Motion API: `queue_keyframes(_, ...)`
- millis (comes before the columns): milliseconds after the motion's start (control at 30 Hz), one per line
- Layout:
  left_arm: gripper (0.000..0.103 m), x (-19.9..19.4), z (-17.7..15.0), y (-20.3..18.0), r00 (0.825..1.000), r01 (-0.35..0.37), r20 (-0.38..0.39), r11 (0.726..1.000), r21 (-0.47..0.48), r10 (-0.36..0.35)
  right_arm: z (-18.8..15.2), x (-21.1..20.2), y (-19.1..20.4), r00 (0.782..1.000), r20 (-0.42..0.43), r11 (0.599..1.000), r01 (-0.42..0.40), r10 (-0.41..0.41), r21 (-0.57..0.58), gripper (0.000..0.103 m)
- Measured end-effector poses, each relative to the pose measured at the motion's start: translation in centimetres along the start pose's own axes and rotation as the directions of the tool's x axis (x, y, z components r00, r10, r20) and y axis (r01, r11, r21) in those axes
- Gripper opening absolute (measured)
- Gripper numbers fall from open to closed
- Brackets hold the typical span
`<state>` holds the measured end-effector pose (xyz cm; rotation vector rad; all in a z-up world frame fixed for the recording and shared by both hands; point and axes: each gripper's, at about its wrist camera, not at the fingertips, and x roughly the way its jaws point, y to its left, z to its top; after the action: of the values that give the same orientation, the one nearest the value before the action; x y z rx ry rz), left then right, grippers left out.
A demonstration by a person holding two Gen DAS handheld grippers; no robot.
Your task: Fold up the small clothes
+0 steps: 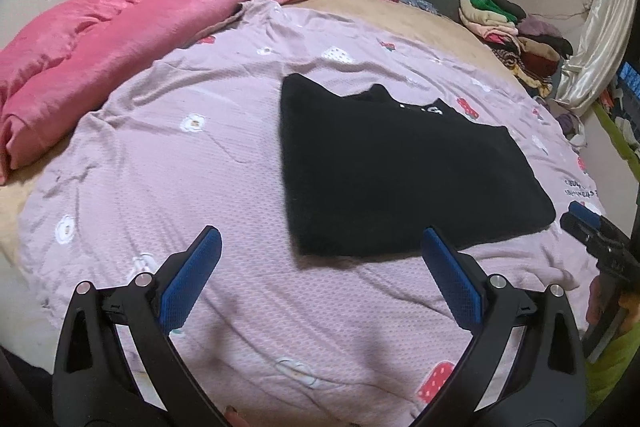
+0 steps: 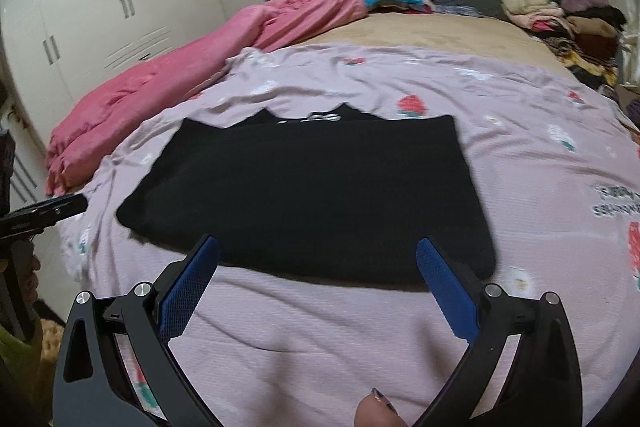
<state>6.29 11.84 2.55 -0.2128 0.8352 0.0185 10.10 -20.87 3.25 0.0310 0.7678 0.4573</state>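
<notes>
- Ahead of both spread, empty tongs — left tongs (image 1: pixel 320 247), right tongs (image 2: pixel 318 247) — lies the black garment (image 2: pixel 312 195), long axis crosswise.
- Right tongs look nearer its hem.

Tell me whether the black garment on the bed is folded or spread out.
Folded, at least once. The black garment lies flat on the lilac sheet, a doubled layer covering most of its white print; neither open gripper touches it.

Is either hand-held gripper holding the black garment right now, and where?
Nothing is held. The left hand-held gripper and right hand-held gripper are both open above the bedsheet, short of the black garment.
</notes>
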Motion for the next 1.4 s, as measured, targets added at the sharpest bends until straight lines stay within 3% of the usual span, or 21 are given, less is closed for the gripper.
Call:
queue_keyframes(367,0.093,-1.3,-0.2,2.6,0.997,-0.061,0.038,0.998,-0.029,0.063,0.0,1.9,6.6,0.993,-0.043,0.987,-0.115,0.111,-0.109,0.099)
queue_keyframes(667,0.093,-1.4,-0.2,5.1,0.995,-0.092,0.036,0.992,-0.089,0.095,0.5,3.1,9.9,0.989,-0.053,0.973,-0.148,0.141,-0.178,0.099)
queue_keyframes(1400,0.093,1.7,1.4,6.5,0.99,-0.137,-0.024,0.986,-0.099,0.135,-0.2,7.5,16.1,0.992,-0.086,0.909,-0.121,0.094,-0.399,0.099)
